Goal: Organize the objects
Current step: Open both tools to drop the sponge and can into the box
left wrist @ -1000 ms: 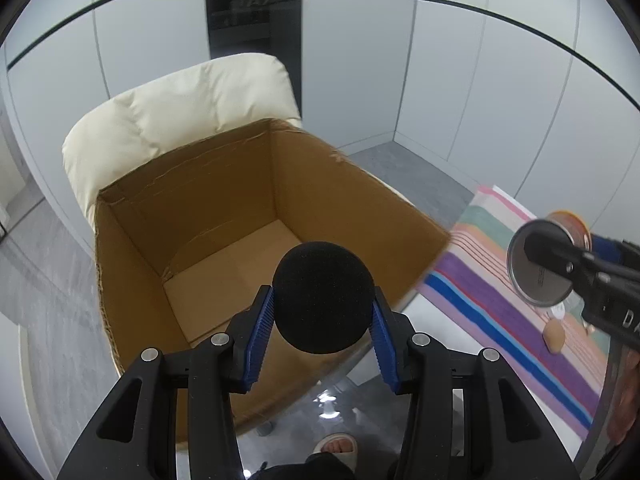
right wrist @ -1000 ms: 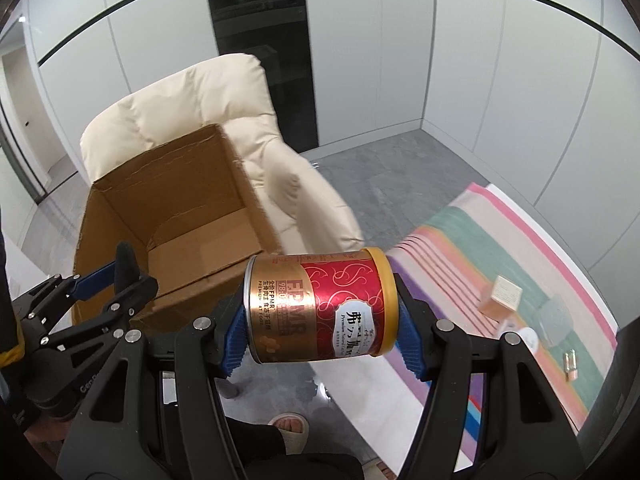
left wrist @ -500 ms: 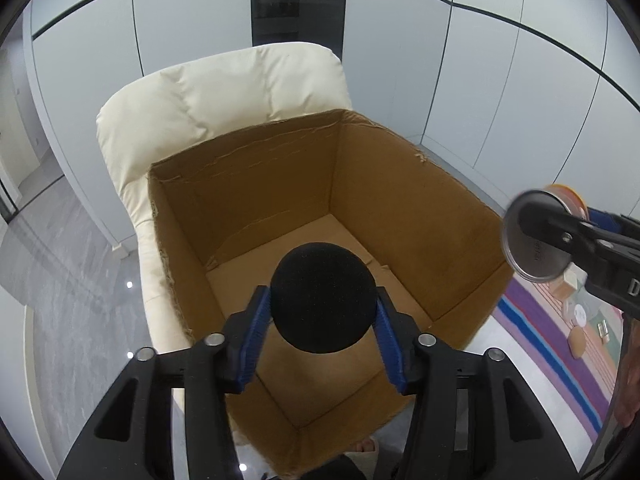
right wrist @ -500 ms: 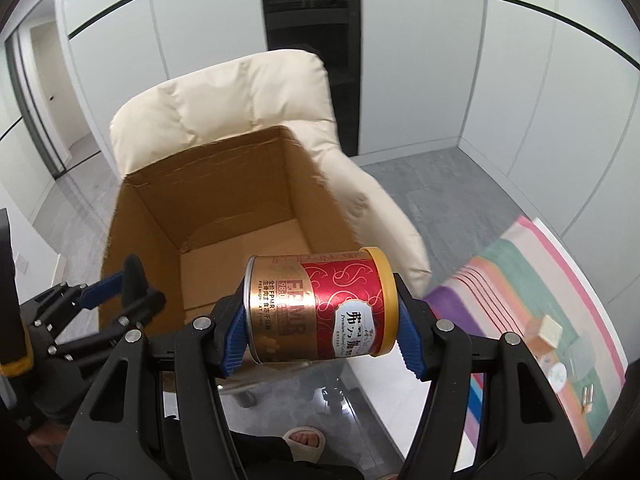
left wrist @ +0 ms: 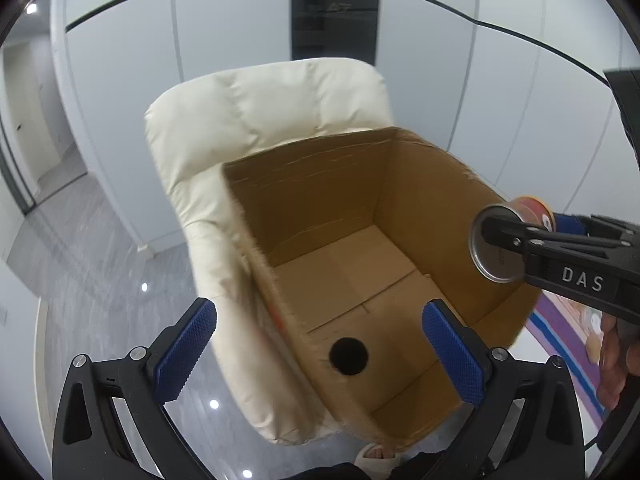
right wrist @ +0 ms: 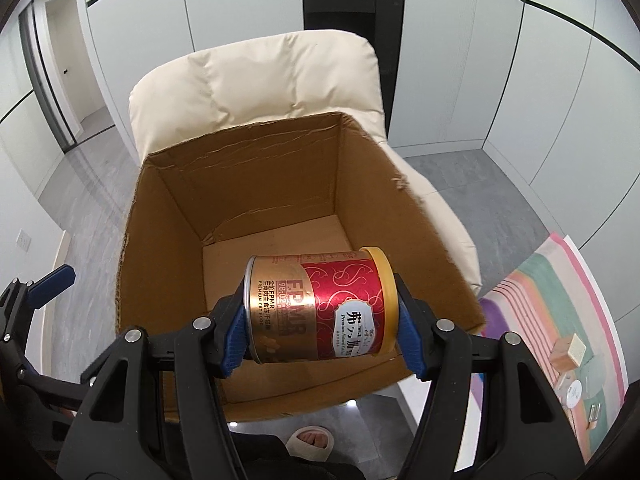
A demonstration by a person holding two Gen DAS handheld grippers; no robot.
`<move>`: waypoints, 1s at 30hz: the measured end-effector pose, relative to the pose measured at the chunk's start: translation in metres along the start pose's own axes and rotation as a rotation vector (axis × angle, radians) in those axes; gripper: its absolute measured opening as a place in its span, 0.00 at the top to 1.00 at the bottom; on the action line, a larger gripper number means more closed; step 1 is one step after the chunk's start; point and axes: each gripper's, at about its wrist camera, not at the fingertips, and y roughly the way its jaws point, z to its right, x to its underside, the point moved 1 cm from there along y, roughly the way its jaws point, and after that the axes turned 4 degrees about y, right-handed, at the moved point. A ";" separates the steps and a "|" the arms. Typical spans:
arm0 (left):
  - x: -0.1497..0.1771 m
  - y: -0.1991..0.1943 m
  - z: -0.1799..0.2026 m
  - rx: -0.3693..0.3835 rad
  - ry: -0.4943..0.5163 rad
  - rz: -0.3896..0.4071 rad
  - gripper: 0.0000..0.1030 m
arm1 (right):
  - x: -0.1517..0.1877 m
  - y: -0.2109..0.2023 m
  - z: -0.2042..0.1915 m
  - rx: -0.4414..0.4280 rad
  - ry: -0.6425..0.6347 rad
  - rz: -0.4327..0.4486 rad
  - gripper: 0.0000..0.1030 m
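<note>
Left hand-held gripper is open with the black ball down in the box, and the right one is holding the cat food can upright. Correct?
Not quite: the cat food can lies on its side in the right hand-held gripper, per the right wrist view. The rest holds.

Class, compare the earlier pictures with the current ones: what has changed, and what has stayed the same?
The left gripper has just opened its jaws and let go of the black ball, now down inside the cardboard box. The right gripper still clamps the can above it.
</note>
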 end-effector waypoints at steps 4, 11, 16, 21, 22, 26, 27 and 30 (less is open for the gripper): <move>0.003 -0.004 -0.012 0.000 -0.036 -0.015 0.00 | -0.001 0.006 -0.008 -0.009 -0.005 -0.011 0.37; 0.003 0.001 -0.018 -0.014 -0.054 -0.031 0.00 | 0.001 0.008 -0.002 0.011 0.016 -0.004 0.19; 0.000 0.005 -0.014 -0.008 -0.079 -0.042 0.00 | 0.005 0.005 0.008 0.021 0.029 -0.002 0.10; -0.005 0.005 -0.002 -0.012 -0.067 -0.037 0.00 | 0.008 0.000 0.024 0.028 0.060 0.007 0.02; -0.006 0.006 0.000 -0.013 -0.065 -0.035 0.00 | 0.009 -0.002 0.028 0.030 0.070 0.009 0.01; -0.008 0.007 0.009 -0.004 -0.060 -0.031 0.00 | 0.012 -0.008 0.041 0.050 0.087 0.016 0.00; -0.008 0.007 0.011 0.004 -0.059 -0.031 0.00 | 0.012 -0.009 0.043 0.051 0.088 0.017 0.00; -0.010 0.008 0.020 0.011 -0.055 -0.034 0.00 | 0.015 -0.012 0.051 0.069 0.088 0.019 0.00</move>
